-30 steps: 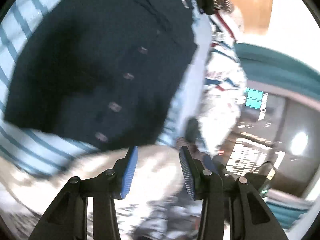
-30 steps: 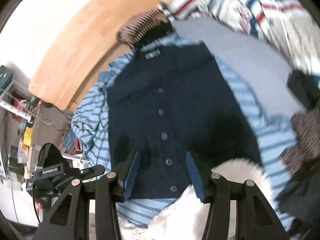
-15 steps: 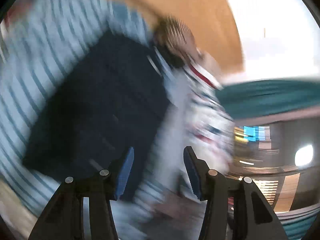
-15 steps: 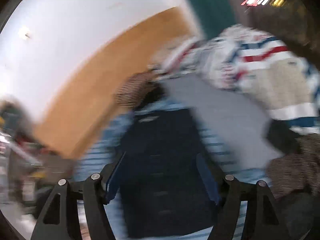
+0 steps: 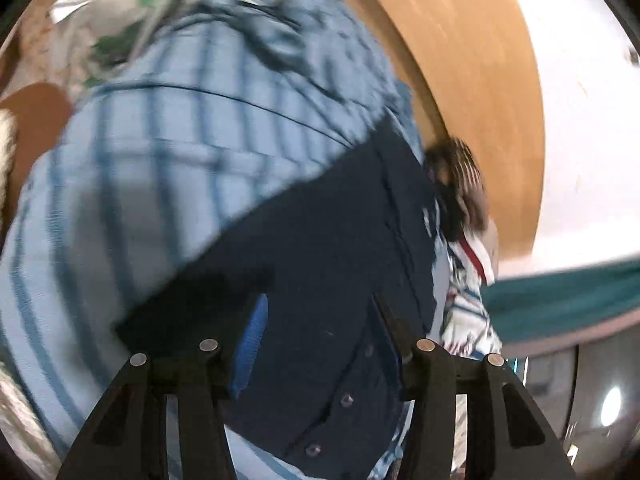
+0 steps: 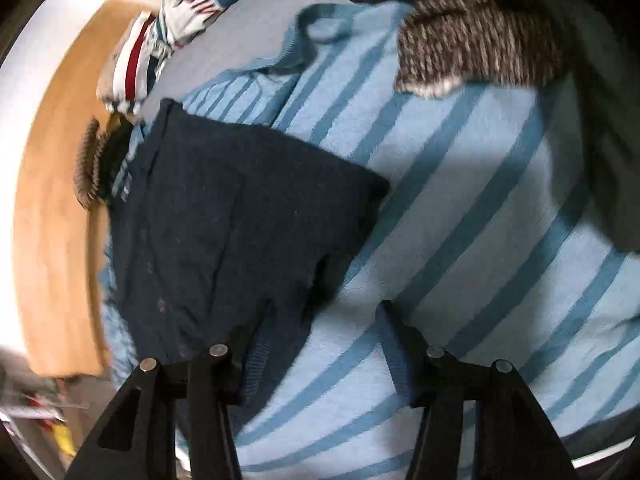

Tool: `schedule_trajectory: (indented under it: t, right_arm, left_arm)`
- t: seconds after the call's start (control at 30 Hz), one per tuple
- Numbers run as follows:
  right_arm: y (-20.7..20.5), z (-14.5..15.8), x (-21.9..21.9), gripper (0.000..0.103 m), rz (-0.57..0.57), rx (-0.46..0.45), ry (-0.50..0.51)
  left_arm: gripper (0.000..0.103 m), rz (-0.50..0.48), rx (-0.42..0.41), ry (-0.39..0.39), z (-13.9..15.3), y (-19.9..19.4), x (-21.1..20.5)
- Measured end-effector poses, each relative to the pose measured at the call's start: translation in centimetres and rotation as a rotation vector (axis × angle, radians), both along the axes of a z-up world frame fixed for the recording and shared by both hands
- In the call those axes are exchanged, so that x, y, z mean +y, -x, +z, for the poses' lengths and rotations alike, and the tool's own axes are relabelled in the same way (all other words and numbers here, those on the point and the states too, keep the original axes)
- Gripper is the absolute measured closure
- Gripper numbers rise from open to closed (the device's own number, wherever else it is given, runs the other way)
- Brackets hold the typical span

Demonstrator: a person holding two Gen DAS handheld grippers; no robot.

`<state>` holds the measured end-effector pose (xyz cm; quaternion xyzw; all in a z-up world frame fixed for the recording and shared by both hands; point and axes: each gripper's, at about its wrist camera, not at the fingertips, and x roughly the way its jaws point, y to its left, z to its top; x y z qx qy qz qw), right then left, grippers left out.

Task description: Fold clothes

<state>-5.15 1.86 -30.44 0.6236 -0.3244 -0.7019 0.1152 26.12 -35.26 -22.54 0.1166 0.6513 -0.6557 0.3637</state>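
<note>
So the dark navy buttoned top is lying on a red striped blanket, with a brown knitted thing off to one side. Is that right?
Not quite: the blanket under the navy buttoned top is light blue with darker blue stripes, not red. The right wrist view shows it most clearly. The rest holds: the brown knitted piece lies off to one side, on the blanket's far edge.

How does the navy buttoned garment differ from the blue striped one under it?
1. The navy garment is plain dark; the striped garment is light blue with darker bands.
2. The navy garment has a row of buttons; none show on the striped garment.
3. The navy garment lies on top, compact; the striped garment spreads wider beneath.
Both lie fairly flat.
</note>
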Motion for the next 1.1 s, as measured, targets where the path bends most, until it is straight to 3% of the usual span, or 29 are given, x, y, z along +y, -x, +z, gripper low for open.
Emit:
schedule_trajectory:
  t: [0.2,0.27,0.43,0.7,0.8,0.87,0.9,0.97,1.03,1.1]
  right_arm:
    - [0.8,-0.8,-0.1,0.046,-0.022,-0.018,0.039]
    - [1.1,-0.5,-0.5,0.053,-0.008,-0.005,0.035]
    - [1.7,-0.5,-2.1,0.058,0.004,-0.028,-0.04]
    - [2.7,0.1,-4.5,0.059,0.084,-0.055,-0.206]
    - [3.1,0.2,-5.4,0.059,0.097,-0.068,-0.275]
    - [3.3,0.2,-5.7,0.059,0.095,-0.068,-0.294]
    - [3.4,0.3,-5.6,0.061,0.087,-0.064,-0.286]
    - [3.5,0.5,-5.4,0.084,0.075,-0.057,-0.268]
    - [3.4,0.8,-5.3,0.092,0.094,-0.043,-0.247]
    - [3.3,1.4,-5.3,0.094,0.108,-0.023,-0.222]
  left_arm:
    - [0.05,0.094,-0.056,-0.041,-2.7,-4.2,2.0]
    - [0.05,0.099,-0.074,-0.077,-3.7,-5.0,2.3]
    - [0.05,0.032,-0.102,-0.168,-5.0,-5.7,2.1]
    - [0.051,-0.053,-0.094,-0.207,-6.8,-3.2,0.8]
    - [0.061,-0.033,-0.112,-0.201,-7.3,-2.8,0.5]
    - [0.079,-0.029,-0.135,-0.195,-7.5,-2.4,0.3]
    - [0.083,-0.03,-0.148,-0.193,-7.5,-2.2,0.3]
    - [0.092,-0.024,-0.139,-0.196,-7.5,-2.2,0.2]
    - [0.094,-0.022,-0.11,-0.204,-7.3,-2.2,0.2]
    - [0.095,-0.026,-0.097,-0.198,-6.7,-2.1,0.0]
